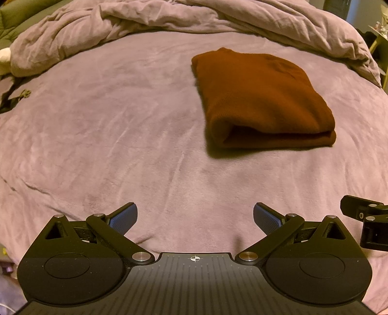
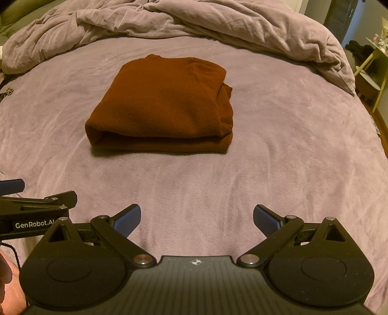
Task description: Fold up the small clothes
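**A:** A mauve bedspread (image 2: 278, 169) fills both wrist views, its surface smooth in the middle, with a rumpled duvet (image 2: 194, 21) of the same colour heaped along the far edge. What sits on it?

**B:** One rust-brown knitted garment (image 2: 165, 104), lying on the middle of the bedspread, well ahead of both tools and touching neither. It appears folded into a compact, thick rectangle: several layers stack at the near edge, and a rounded fold runs along its left side.

**A:** So how far along is the job?

**B:** By the look of it, this piece is done or nearly so. On the right side a layer or sleeve bulges out slightly past the top layer; that could be tidied. No other clothes show on the bed, so whether more wait cannot be told.

**A:** Which way does it lie?

**B:** In the right wrist view the long axis seems to run away from the camera, toward the duvet, though the fisheye makes that uncertain. A small peak at the far edge may be the collar, pointing away; the stacked edge faces the tools.

**A:** And the tools?

**B:** The left gripper (image 1: 195, 219) hangs over bare bedspread, fingers spread wide, holding nothing. The right gripper (image 2: 197, 219) is likewise spread and empty. They sit side by side, each showing at the edge of the other's view.
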